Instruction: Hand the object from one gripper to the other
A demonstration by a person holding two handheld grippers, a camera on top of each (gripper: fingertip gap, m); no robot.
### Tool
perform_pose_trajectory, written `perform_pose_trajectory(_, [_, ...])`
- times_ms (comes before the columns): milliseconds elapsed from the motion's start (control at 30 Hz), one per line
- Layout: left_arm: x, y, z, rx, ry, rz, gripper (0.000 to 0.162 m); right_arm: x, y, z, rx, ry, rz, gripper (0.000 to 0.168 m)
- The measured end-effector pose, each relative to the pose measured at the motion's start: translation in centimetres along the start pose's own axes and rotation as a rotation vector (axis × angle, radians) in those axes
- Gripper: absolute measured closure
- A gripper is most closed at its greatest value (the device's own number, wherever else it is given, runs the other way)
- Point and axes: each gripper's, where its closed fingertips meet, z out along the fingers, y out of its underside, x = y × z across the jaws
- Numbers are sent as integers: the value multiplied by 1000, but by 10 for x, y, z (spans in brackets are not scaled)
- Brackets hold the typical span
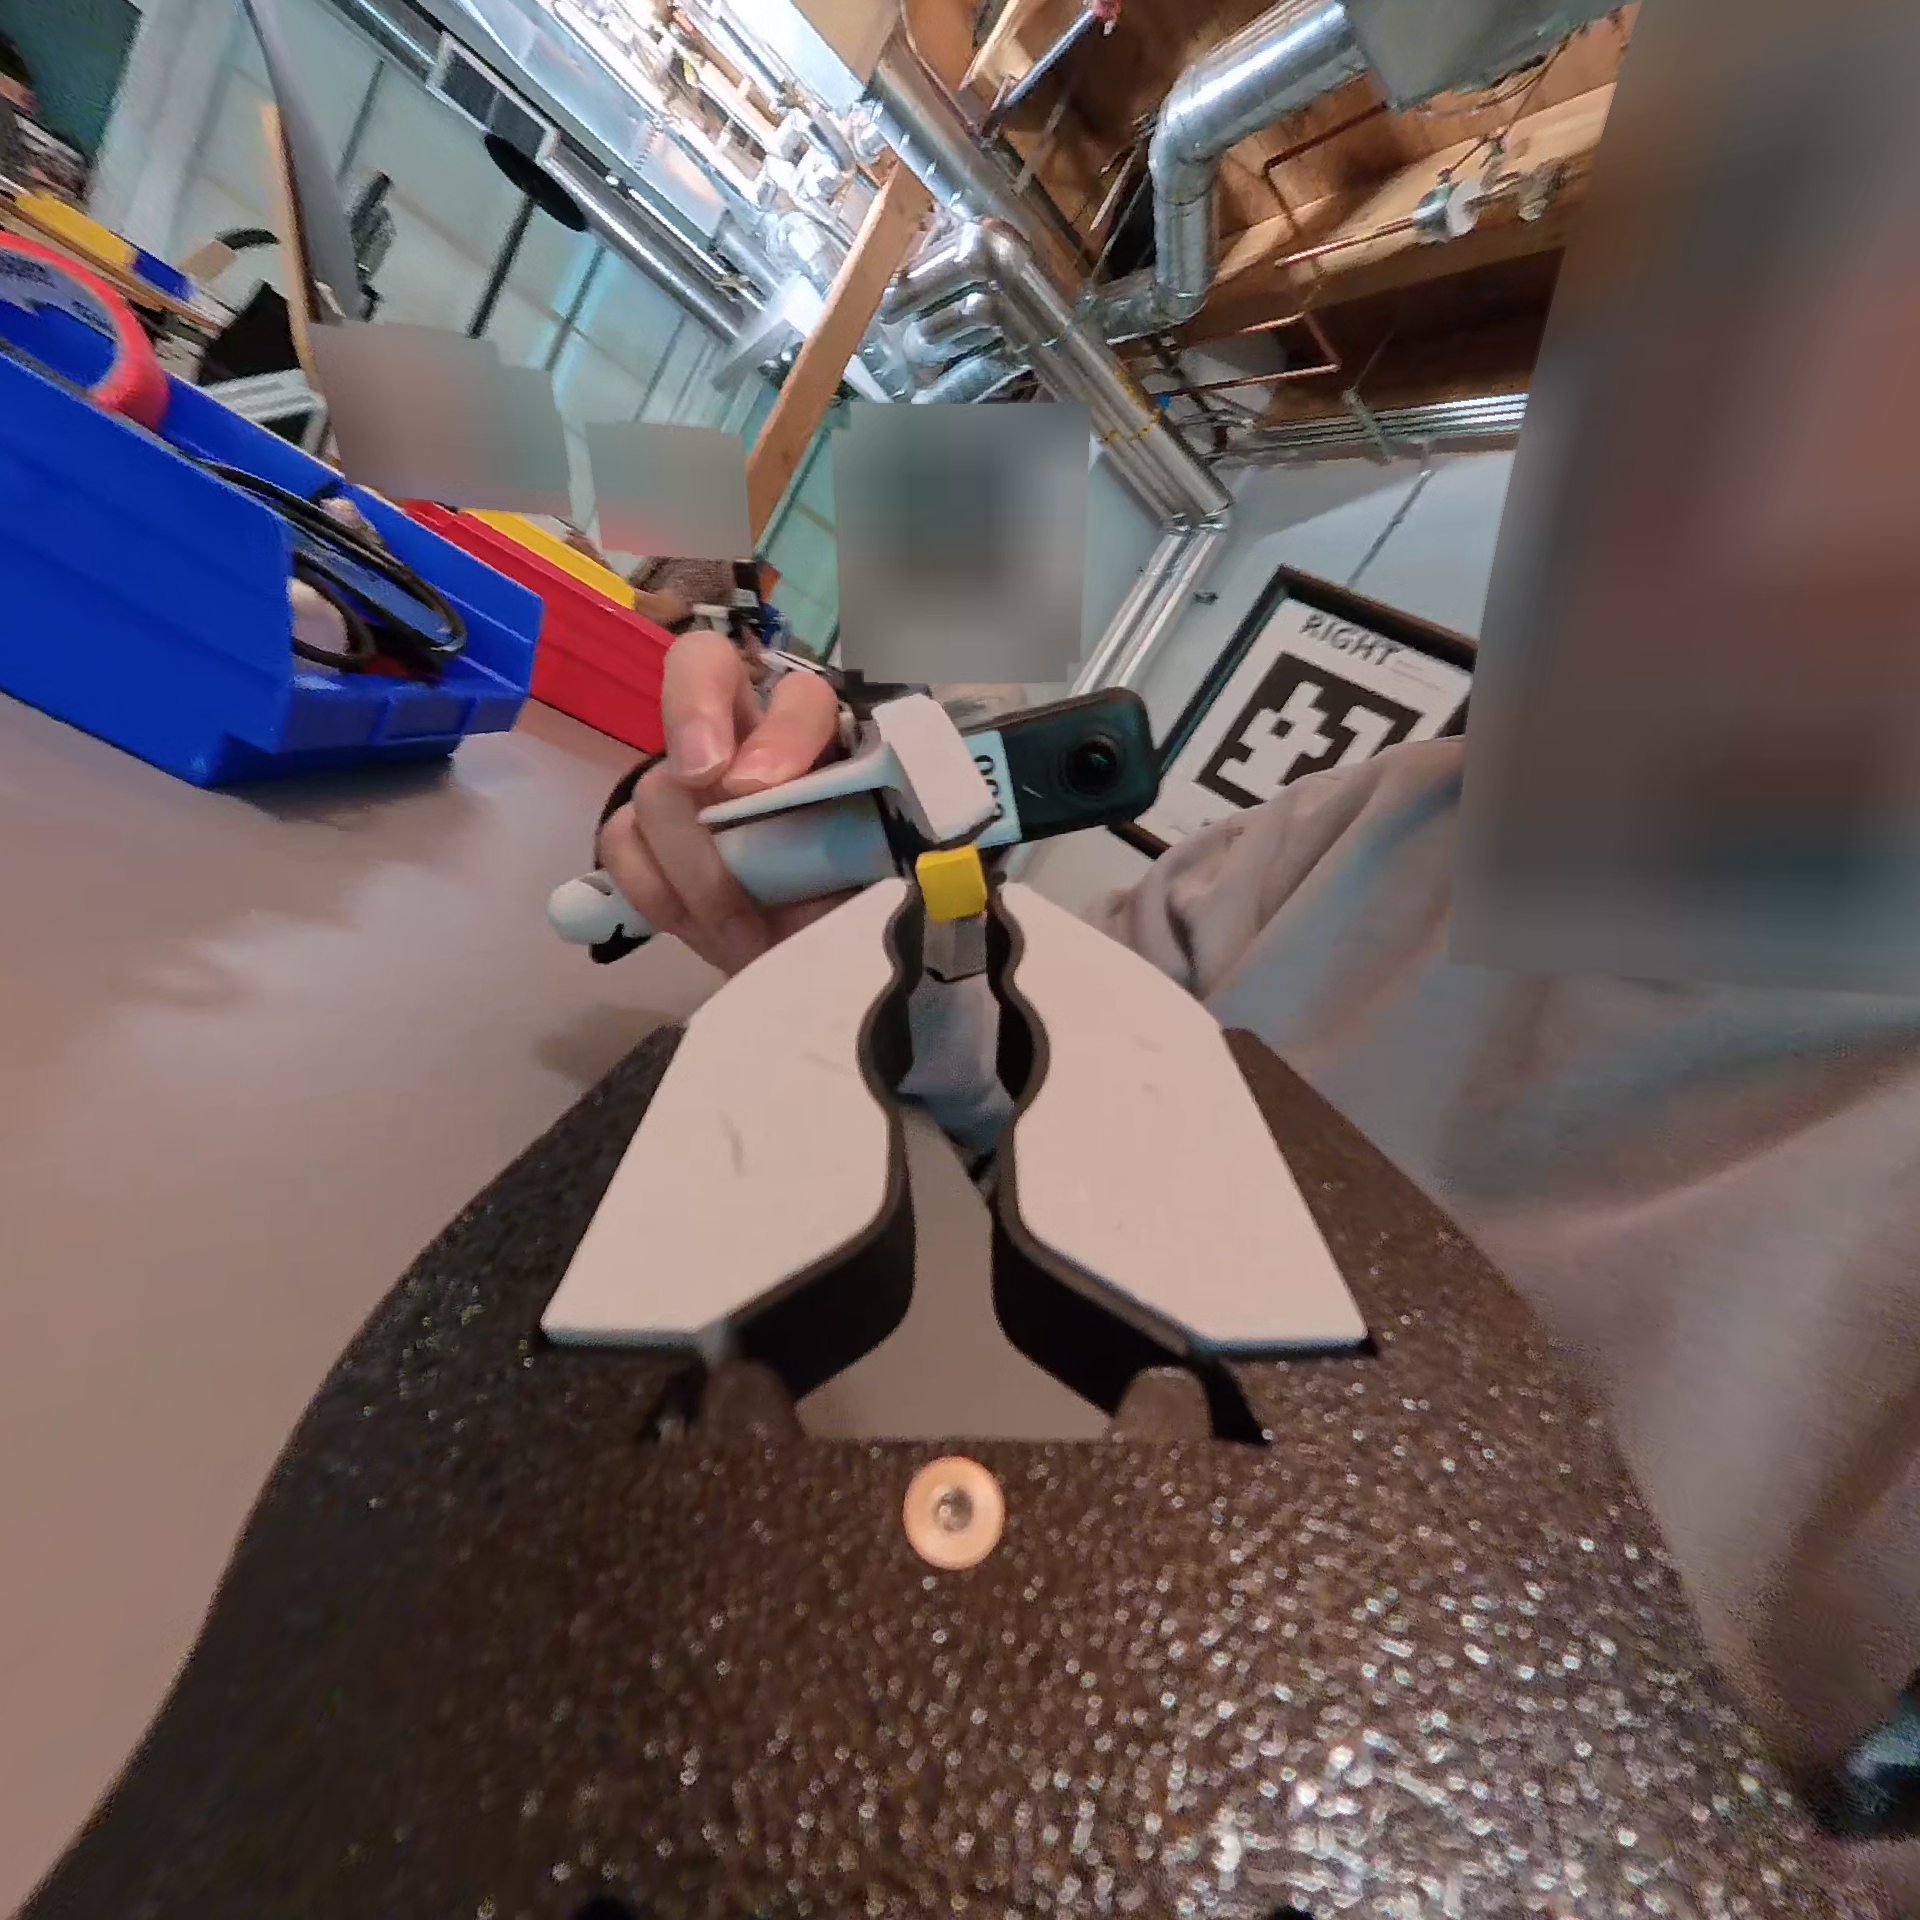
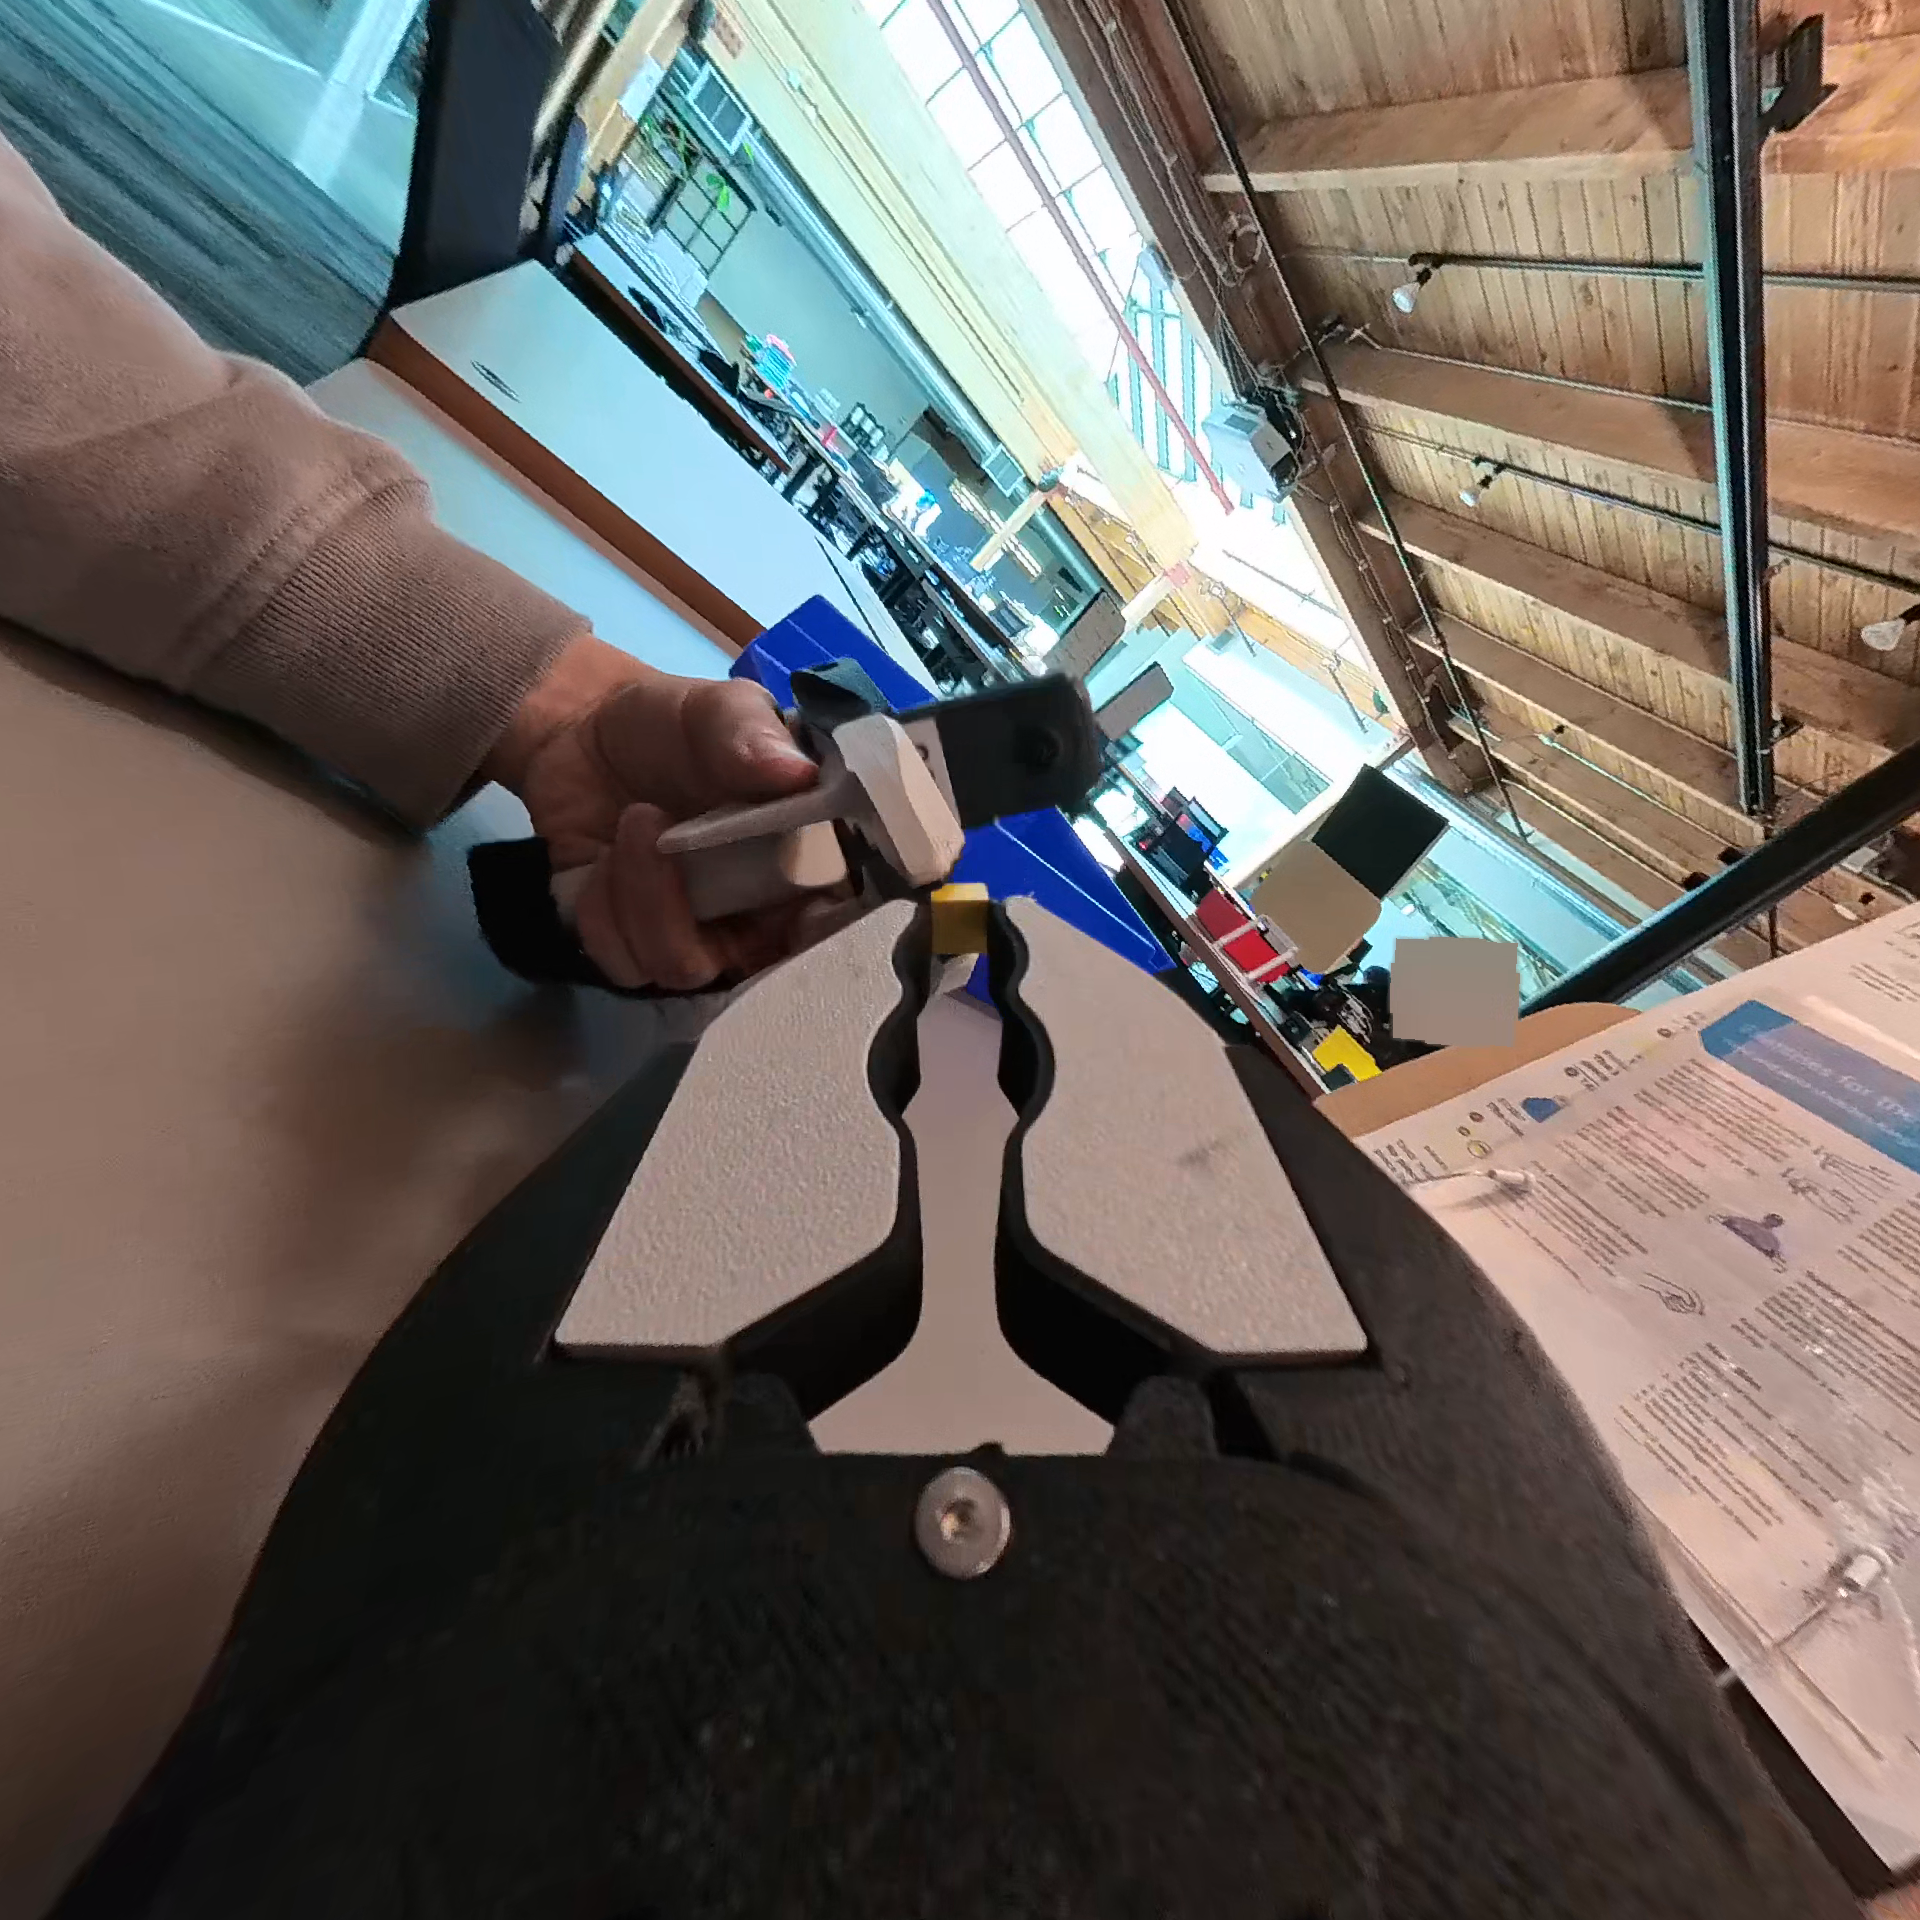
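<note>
A small yellow block (image 1: 951, 883) sits between the tips of my left gripper (image 1: 954, 899), whose jaws are narrowed onto it from both sides. In the right wrist view the same yellow block (image 2: 958, 920) also sits between the tips of my right gripper (image 2: 958, 920), with its jaws closed in on it. The two grippers meet tip to tip above the table, rolled about a quarter turn to each other. A hand holds the right gripper's handle (image 1: 800, 842), and another hand holds the left gripper's handle (image 2: 748, 852).
A blue bin (image 1: 260, 644) with black cables and a red bin (image 1: 592, 644) stand on the grey table (image 1: 260, 987) at the left. A black-and-white marker board (image 1: 1320, 717) is behind. Printed sheets (image 2: 1714, 1247) lie at the right. A beige sleeve (image 2: 208, 540) reaches in. My left and right fingertips are right by each other.
</note>
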Motion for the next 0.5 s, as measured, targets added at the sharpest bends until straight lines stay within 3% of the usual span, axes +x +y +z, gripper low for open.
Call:
perform_pose_trajectory(67, [-7, -2, -2, -1, -83, 101, 152, 2, 5, 0, -13, 15, 36, 156])
perform_pose_trajectory(133, [-14, -8, -5, 17, -181, 249, 152, 2, 8, 1, -4, -20, 200, 146])
perform_pose_trajectory(300, [-17, -24, -14, 46, -350, 593, 152, 12, 13, 2, 66, -155, 973, 119])
perform_pose_trajectory(400, [-13, -22, -9, 7, -373, 763, 152, 15, 7, -1, 206, -319, 1458, 123])
perform_pose_trajectory(500, [-10, -18, -3, -23, -371, 864, 152, 18, 6, -3, 275, -393, 1661, 137])
